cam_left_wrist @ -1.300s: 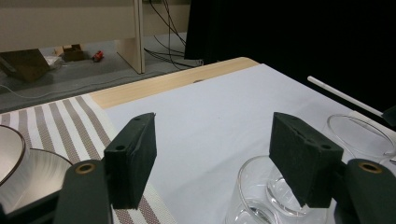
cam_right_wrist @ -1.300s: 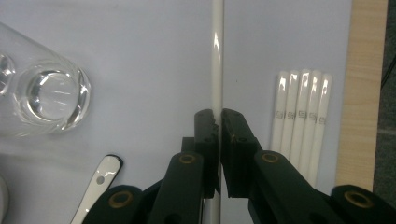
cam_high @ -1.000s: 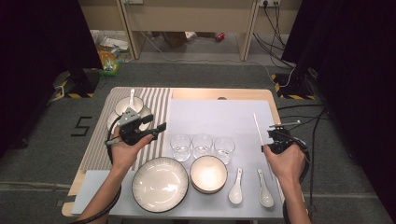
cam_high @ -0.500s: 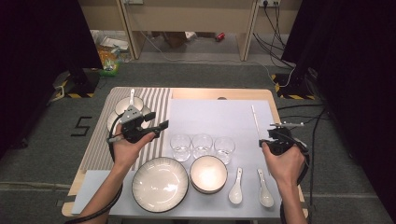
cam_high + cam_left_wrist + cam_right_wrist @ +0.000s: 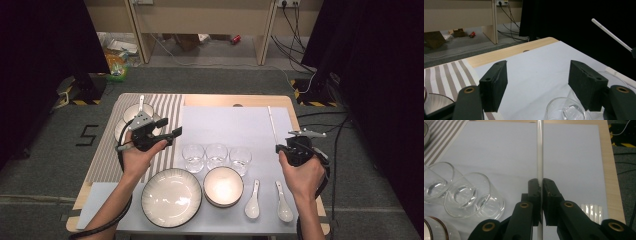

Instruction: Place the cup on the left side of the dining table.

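My right gripper (image 5: 286,148) is shut on a thin white stick (image 5: 272,124) near the table's right edge. The stick (image 5: 539,150) runs straight out from between the pads over the pale blue mat (image 5: 506,150), clear of it. My left gripper (image 5: 172,136) hovers open above the seam between the striped mat (image 5: 107,155) and the blue mat, left of three clear glasses (image 5: 216,153). In the left gripper view its jaws (image 5: 544,82) stand wide with nothing between them, a glass (image 5: 564,110) just below, and the stick (image 5: 611,35) shows far right.
A large dark-rimmed bowl (image 5: 171,196) and a smaller bowl (image 5: 223,186) sit at the front, with two white spoons (image 5: 252,200) to their right. Stacked small dishes with a spoon (image 5: 131,117) rest on the striped mat. More white sticks (image 5: 591,211) lie by the right edge.
The right gripper has lifted a little and shifted slightly left, carrying the stick. The left gripper has stayed about where it was, still open.
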### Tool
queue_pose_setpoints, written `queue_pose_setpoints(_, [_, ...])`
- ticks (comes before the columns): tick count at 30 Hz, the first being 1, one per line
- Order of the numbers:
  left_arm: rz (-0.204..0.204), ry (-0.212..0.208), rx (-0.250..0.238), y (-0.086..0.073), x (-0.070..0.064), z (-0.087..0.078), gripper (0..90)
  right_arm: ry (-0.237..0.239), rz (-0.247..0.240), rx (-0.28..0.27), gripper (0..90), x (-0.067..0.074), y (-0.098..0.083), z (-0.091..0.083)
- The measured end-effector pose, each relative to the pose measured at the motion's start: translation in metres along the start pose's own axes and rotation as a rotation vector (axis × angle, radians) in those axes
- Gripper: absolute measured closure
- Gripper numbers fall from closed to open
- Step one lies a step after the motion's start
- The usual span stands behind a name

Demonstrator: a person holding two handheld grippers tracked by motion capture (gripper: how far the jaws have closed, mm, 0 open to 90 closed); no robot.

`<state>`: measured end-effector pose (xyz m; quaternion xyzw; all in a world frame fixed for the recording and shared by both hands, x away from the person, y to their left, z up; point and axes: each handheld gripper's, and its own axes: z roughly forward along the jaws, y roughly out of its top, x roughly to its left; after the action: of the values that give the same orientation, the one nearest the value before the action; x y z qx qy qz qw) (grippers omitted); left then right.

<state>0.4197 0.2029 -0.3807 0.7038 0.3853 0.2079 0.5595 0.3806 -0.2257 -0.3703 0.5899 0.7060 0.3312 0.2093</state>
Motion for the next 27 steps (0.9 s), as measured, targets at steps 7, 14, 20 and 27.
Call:
queue_pose_setpoints(7, [0.004,-0.006,-0.002,0.003,-0.002,0.002,30.7,0.006,-0.008,-0.058,85.9,0.005,0.000,-0.004])
queue_pose_setpoints(14, [0.001,-0.011,-0.004,0.005,-0.002,0.005,30.7,0.015,-0.019,-0.100,85.9,0.011,0.000,-0.007])
queue_pose_setpoints(20, [0.001,-0.015,-0.006,0.007,-0.002,0.006,30.7,0.021,-0.034,-0.140,85.9,0.016,0.001,-0.008])
queue_pose_setpoints(27, [0.005,-0.020,-0.010,0.011,-0.003,0.008,30.6,0.029,-0.038,-0.176,85.9,0.020,0.006,-0.008])
